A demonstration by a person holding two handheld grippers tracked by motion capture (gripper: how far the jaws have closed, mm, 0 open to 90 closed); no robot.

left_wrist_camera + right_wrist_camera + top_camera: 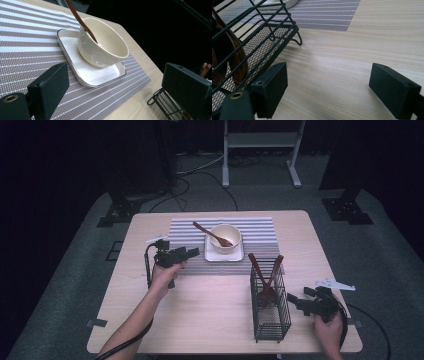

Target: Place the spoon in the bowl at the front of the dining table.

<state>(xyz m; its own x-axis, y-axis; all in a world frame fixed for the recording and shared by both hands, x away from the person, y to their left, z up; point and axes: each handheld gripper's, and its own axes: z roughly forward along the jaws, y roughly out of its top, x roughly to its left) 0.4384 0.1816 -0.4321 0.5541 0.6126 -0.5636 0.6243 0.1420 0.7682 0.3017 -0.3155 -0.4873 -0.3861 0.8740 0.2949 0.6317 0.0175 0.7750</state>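
Centre of the frame: a cream bowl sat on a white tray, spoon inside.
Left gripper: jaws spread, empty, beside the tray.
Right gripper: jaws spread, empty, beside the wire basket.

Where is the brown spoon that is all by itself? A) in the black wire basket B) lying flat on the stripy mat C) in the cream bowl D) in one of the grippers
C: the lone spoon leans in the cream bowl, its handle poking out over the rim, and the bowl sits on the white tray; both grippers are open with nothing between their jaws.
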